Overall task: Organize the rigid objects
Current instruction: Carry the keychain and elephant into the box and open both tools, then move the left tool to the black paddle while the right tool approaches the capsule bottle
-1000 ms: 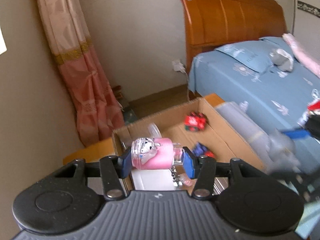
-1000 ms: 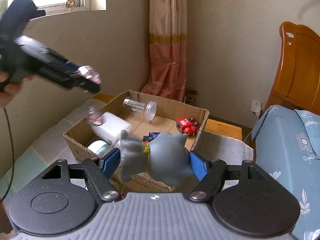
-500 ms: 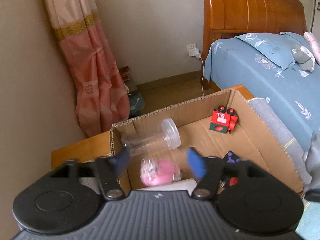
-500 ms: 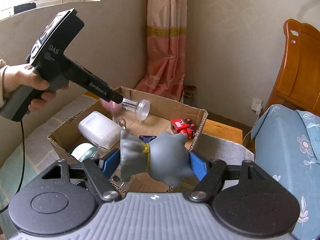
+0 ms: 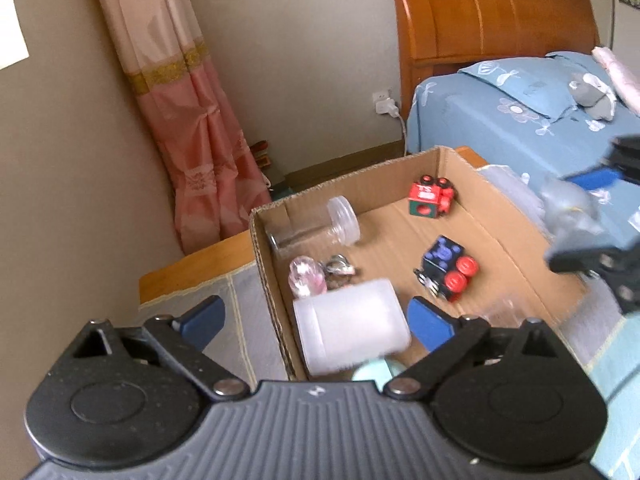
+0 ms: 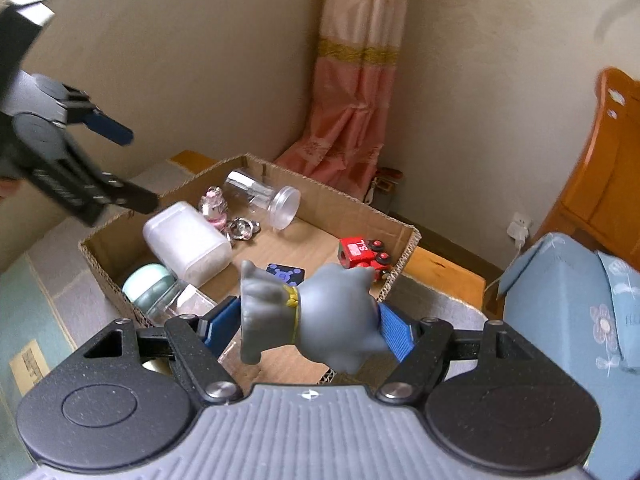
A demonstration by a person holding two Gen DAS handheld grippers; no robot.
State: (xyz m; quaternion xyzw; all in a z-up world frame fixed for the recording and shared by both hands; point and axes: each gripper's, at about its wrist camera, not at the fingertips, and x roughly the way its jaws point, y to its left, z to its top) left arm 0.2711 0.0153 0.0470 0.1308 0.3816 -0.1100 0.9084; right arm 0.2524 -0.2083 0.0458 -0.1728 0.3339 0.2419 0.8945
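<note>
An open cardboard box holds a pink keychain figure, a clear jar, a white container, a red toy train, a blue and red toy and a mint-lidded jar. My left gripper is open and empty above the box's near left corner. My right gripper is shut on a grey rubber animal figure, held above the box's near edge.
The box sits on a cloth-covered wooden table. A pink curtain hangs in the corner behind it. A bed with blue bedding and a wooden headboard stands to the right. A wall socket is beside the bed.
My left gripper opened and let go of the pink keychain figure, which now lies in the box, then drew back. My right gripper moved forward over the box with the grey figure.
</note>
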